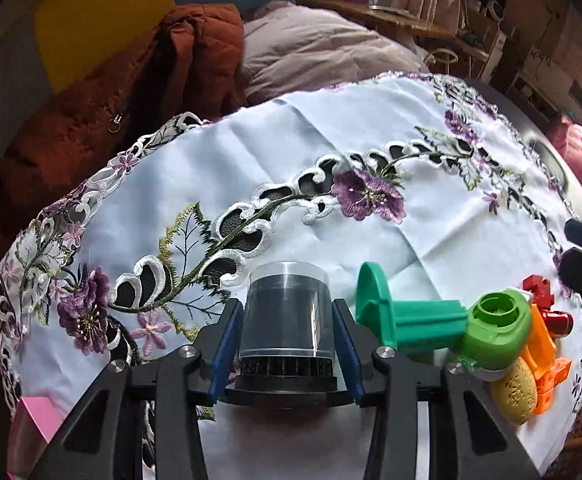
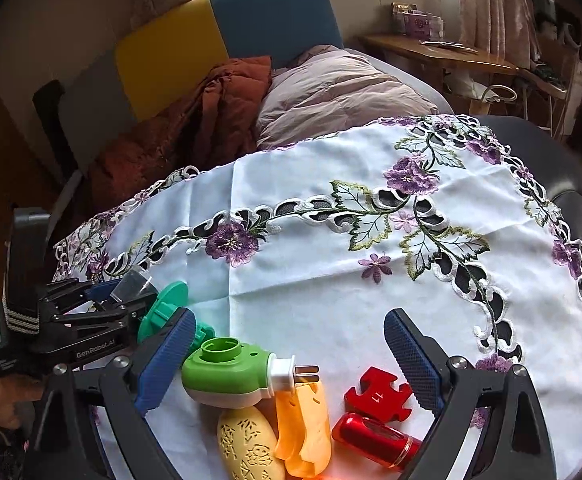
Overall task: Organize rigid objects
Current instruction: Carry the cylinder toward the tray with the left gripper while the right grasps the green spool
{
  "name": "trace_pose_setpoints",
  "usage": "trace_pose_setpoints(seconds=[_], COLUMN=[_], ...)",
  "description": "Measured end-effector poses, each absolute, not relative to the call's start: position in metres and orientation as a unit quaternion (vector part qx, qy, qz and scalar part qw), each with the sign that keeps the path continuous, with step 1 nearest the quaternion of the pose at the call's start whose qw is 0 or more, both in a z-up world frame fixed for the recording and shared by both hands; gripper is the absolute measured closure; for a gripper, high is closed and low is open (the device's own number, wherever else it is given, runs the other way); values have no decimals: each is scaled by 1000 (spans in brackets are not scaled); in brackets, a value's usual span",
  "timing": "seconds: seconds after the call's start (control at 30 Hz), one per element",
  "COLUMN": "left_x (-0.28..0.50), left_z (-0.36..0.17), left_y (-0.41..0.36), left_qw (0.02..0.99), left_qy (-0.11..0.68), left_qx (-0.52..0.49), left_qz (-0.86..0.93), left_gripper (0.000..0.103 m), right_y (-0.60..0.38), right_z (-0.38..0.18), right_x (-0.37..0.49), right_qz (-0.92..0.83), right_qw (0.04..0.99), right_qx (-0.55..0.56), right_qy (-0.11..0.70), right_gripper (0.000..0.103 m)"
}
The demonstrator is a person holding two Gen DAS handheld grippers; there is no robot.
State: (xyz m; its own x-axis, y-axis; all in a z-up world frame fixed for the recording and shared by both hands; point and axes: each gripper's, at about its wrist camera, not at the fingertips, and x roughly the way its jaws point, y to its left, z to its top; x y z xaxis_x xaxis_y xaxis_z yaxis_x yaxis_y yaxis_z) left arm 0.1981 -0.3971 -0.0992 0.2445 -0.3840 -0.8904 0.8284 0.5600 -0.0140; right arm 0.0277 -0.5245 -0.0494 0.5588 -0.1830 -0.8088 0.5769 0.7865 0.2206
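Left gripper (image 1: 287, 332) pads clamp the clear-domed black canister (image 1: 285, 320), contents unreadable. Right gripper (image 2: 291, 364) gapes wide, empty, over the toys.

A dark round table (image 2: 539, 148) carries a white tablecloth (image 2: 311, 292) embroidered with purple flowers. With the green plug-in device (image 2: 227, 376) as landmark, a teal flanged piece (image 2: 163, 312) lies just behind it to its left and a yellow perforated egg-shaped piece (image 2: 247, 444) just in front of it. An orange piece (image 2: 303, 428) touches the side its plug prongs point from, and beyond the orange one lie a red puzzle-shaped block (image 2: 379, 398) and a red cylinder (image 2: 375, 438)
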Motion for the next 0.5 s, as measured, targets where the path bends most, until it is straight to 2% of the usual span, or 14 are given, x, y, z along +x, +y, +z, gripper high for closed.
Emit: trace_pose_setpoints(seconds=[0.2,0.5], left_x=[175,94], left_z=[-82,-29], left_y=[-362,-296], left_qw=[791,849], left_qy=[446,367], left_qx=[197,180], left_qz=[-369,-335], left_gripper=[60,60], right_y=[-525,-509], right_z=[-52,-53], right_x=[28,36], right_qz=[-222,-191], right_qw=[848,859], right_qx=[237,212], right_qy=[418,426], right_gripper=[7,7])
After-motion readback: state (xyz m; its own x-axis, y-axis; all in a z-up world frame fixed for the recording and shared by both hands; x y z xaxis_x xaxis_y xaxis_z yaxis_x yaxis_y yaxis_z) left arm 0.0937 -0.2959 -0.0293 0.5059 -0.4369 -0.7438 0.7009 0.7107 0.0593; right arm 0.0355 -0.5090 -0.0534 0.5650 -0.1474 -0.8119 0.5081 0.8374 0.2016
